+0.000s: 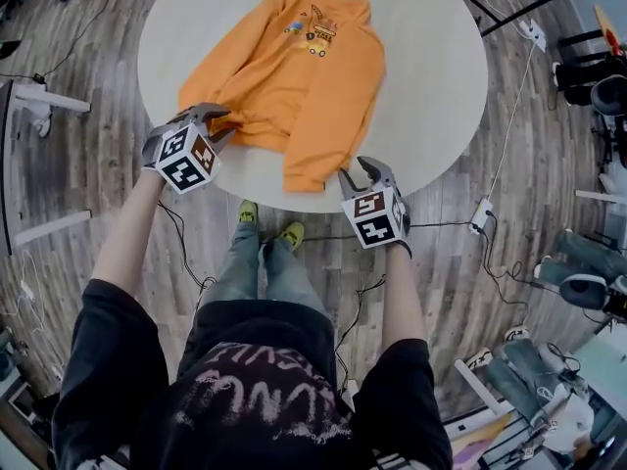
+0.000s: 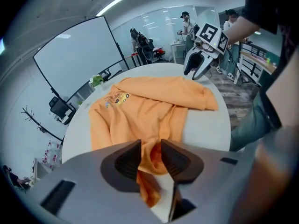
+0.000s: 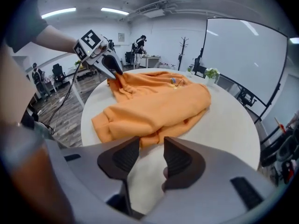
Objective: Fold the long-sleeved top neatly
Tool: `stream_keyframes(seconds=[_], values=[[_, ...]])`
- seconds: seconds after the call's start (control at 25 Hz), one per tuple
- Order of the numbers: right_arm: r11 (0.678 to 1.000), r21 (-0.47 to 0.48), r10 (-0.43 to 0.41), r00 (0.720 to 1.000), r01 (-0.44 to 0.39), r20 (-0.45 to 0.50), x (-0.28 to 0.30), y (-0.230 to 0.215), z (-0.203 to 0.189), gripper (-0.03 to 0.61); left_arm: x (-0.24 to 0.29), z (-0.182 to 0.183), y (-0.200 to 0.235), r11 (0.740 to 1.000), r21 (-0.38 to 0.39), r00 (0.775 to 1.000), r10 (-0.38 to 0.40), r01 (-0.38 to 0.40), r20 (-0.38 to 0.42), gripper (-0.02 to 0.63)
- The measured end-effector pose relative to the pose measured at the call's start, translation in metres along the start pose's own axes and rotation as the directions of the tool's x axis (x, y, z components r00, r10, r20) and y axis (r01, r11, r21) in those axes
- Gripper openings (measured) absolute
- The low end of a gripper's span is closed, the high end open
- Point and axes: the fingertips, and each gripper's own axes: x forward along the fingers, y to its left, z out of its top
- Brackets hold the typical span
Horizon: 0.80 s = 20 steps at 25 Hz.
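Observation:
An orange long-sleeved top [image 1: 294,76] with a small vehicle print lies on the round white table [image 1: 431,76], its sleeves folded in over the body. My left gripper [image 1: 217,123] is at the top's near left corner. In the left gripper view the jaws [image 2: 150,148] stand apart with orange fabric [image 2: 149,106] showing in the gap, not pinched. My right gripper [image 1: 361,176] hovers at the near edge beside the bottom right corner. Its jaws [image 3: 152,146] are open over bare table, just short of the top's [image 3: 159,101] hem.
The table's near edge runs just under both grippers, with the person's legs and yellow-green shoes [image 1: 266,235] below it. Cables and a power strip [image 1: 480,213] lie on the wood floor. Office chairs [image 1: 598,86] stand at the right.

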Motion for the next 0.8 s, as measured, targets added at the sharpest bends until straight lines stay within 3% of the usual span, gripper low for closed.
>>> stream_keyframes(seconds=[0.12, 0.4, 0.56, 0.64, 0.72, 0.8], values=[[1.0, -0.017, -0.021, 1.0, 0.021, -0.006, 0.017, 0.003, -0.002, 0.166, 0.013, -0.011, 0.003, 0.999, 0.032, 1.0, 0.017, -0.017, -0.016, 0.163], [0.997, -0.006, -0.082, 0.996, 0.082, -0.031, 0.026, 0.001, 0.014, 0.095, 0.012, -0.022, 0.038, 0.98, 0.168, 0.993, 0.111, -0.105, -0.03, 0.163], [0.994, 0.007, -0.109, 0.994, 0.109, -0.026, 0.018, 0.001, 0.007, 0.058, 0.013, -0.032, 0.042, 0.977, 0.181, 0.992, 0.122, -0.112, -0.045, 0.163], [0.993, 0.019, -0.119, 0.993, 0.119, -0.025, 0.016, -0.002, 0.011, 0.044, 0.013, -0.032, 0.045, 0.979, 0.17, 0.992, 0.119, -0.111, -0.041, 0.119], [0.991, 0.023, -0.131, 0.991, 0.131, -0.021, 0.013, -0.006, 0.018, 0.038, 0.01, -0.024, 0.047, 0.979, 0.167, 0.993, 0.12, -0.116, -0.014, 0.025], [0.988, 0.035, -0.15, 0.989, 0.15, -0.003, 0.007, -0.01, 0.024, 0.035, 0.001, -0.011, 0.047, 0.976, 0.174, 0.992, 0.124, -0.127, 0.029, 0.02]])
